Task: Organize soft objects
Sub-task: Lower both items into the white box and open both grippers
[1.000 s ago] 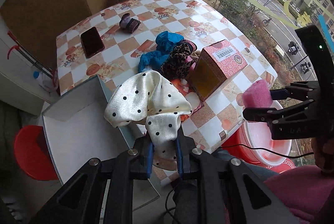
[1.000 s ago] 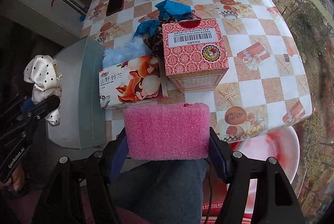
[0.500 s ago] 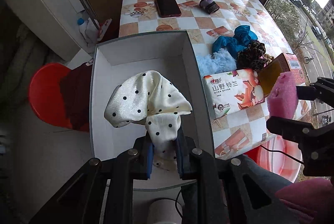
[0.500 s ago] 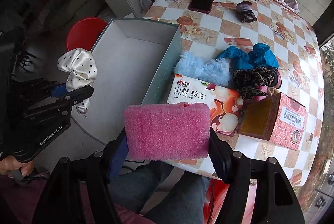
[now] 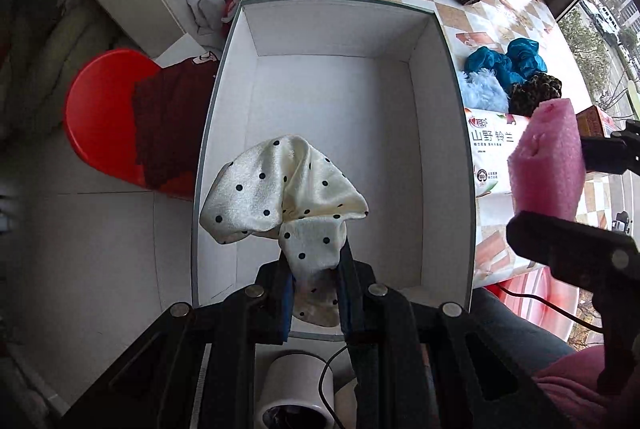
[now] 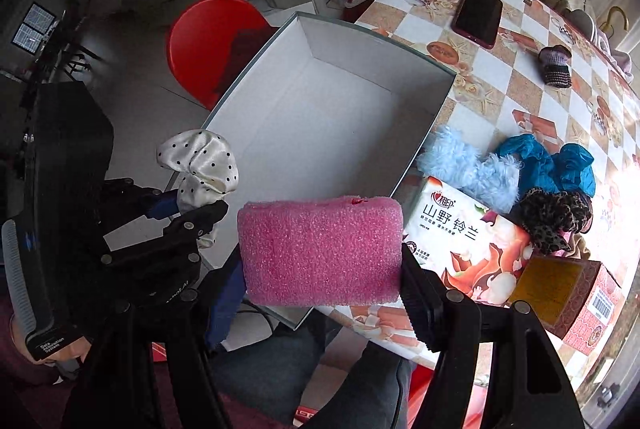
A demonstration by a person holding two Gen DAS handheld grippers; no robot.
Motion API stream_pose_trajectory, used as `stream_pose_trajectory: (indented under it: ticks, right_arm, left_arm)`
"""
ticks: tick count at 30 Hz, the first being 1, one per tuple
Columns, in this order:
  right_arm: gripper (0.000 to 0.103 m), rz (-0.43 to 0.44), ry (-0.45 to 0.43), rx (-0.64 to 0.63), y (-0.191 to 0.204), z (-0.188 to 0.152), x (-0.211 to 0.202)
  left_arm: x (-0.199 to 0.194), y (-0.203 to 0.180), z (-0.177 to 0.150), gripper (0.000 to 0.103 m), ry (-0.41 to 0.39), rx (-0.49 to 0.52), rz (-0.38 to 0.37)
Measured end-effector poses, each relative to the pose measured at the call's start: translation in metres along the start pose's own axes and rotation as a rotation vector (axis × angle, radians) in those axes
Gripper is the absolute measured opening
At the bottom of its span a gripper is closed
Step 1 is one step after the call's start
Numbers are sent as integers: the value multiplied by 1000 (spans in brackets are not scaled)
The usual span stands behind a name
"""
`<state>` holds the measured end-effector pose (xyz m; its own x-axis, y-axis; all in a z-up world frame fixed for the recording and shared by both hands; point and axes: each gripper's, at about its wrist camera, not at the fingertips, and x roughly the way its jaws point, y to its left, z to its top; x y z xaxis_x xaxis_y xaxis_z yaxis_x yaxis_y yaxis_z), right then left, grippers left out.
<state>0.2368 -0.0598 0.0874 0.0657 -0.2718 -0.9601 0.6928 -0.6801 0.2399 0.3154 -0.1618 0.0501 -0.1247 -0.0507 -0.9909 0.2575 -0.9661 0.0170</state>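
Left tongs (image 5: 314, 293) clamp cream polka-dot satin scrunchie (image 5: 280, 197) over white cardboard box (image 5: 448, 101); at 3 o'clock, right tongs (image 6: 320, 269) clamp pink foam sponge (image 6: 320, 249)

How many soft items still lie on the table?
4, perhaps more hidden: fluffy blue piece, teal scrunchies, leopard scrunchie, all beside the tissue pack; dark knitted piece near the phone.

There were two claws, the left claw (image 5: 314, 303) and the right claw (image 6: 320, 277). One polka-dot scrunchie (image 5: 280, 197), one pink sponge (image 6: 320, 249) and one white box (image 5: 336, 109) were in view. On the bench (image 6: 520, 77) lay two blue scrunchies (image 6: 548, 165), one fluffy scrunchie (image 6: 468, 173), one leopard scrunchie (image 6: 552, 217), one tissue pack (image 6: 472, 241), one red carton (image 6: 576, 301), one phone (image 6: 478, 17) and one knitted item (image 6: 554, 67).
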Motion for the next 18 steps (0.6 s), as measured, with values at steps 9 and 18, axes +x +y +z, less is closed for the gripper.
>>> stream_pose_trajectory:
  ticks: [9, 18]
  right_arm:
    - [71, 1, 11, -24, 6, 8, 8]
    - [71, 3, 30, -13, 3, 11, 15]
  left_arm:
    - [6, 4, 0, 20, 21, -16, -2]
    - [10, 3, 1, 20, 32, -10, 6]
